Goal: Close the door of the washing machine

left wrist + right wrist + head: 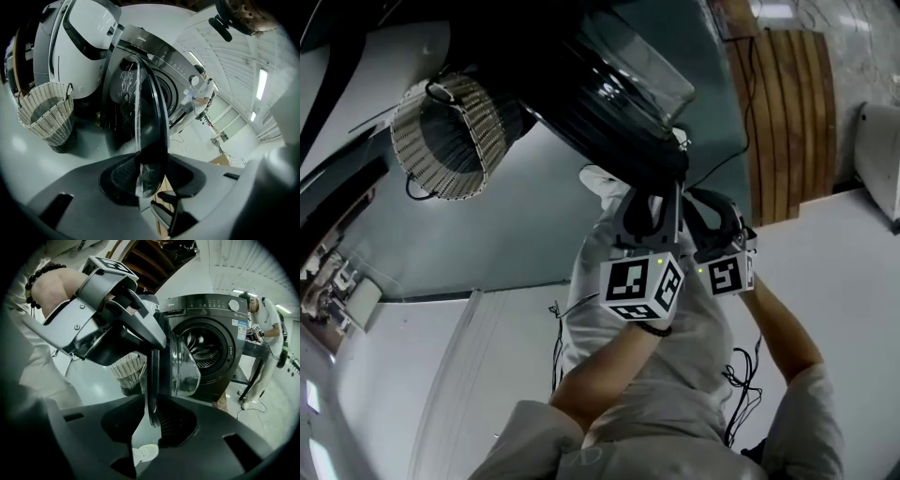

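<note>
The washing machine (pixel 211 333) stands dark with its drum showing, and its round glass door (pixel 619 75) hangs swung outward. Both grippers meet the door's free rim side by side. My left gripper (pixel 654 192) is open, and the door (pixel 150 108) runs edge-on between its jaws (pixel 150 183) with gaps on both sides. My right gripper (pixel 705 202) is open too: the door (pixel 180 366) has its rim in the gap (pixel 152 423), close to the right ribbed pad, with floor showing to its left. In the right gripper view the left gripper (pixel 154 333) sits just above, on the same rim.
A wicker basket (pixel 450 136) stands on the floor left of the machine, beside a white appliance (pixel 89 51). A person (pixel 262 333) bends at a stand right of the washer. Wooden panelling (pixel 787 112) lies to the right. Cables (pixel 741 375) trail by my legs.
</note>
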The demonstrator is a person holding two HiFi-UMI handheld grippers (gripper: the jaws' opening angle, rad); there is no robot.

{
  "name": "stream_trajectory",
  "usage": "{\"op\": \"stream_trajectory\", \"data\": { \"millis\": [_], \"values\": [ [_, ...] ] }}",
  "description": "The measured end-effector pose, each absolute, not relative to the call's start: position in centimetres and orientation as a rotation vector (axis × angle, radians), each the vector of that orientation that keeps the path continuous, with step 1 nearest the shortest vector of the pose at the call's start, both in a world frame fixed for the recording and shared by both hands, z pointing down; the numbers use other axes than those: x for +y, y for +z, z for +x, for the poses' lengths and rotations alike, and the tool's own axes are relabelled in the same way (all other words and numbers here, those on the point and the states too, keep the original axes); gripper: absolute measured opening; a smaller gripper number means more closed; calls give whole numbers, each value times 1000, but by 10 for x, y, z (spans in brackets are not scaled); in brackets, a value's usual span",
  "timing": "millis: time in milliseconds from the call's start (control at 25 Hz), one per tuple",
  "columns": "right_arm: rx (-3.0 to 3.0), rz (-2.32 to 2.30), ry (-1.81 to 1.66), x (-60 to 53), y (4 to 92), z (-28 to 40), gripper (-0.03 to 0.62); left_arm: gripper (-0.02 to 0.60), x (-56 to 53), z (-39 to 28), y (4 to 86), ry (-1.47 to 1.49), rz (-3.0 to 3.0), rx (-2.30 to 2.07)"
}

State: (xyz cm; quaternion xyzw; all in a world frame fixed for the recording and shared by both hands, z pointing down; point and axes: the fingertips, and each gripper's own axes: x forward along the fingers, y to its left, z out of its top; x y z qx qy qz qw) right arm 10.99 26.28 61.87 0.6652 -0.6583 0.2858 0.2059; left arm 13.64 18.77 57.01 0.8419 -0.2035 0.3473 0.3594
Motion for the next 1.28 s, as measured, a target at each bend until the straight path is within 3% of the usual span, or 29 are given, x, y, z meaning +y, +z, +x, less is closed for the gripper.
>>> {"op": "stream_trajectory", "data": {
  "millis": [200,1280],
  "values": [
    [-1789,1890,799,270,630,129,104,166,194,161,570,880,2133,-505],
    [-1692,1975,596,253,637,245,89,187,212,249,564,879,2157,-245]
  ]
}}
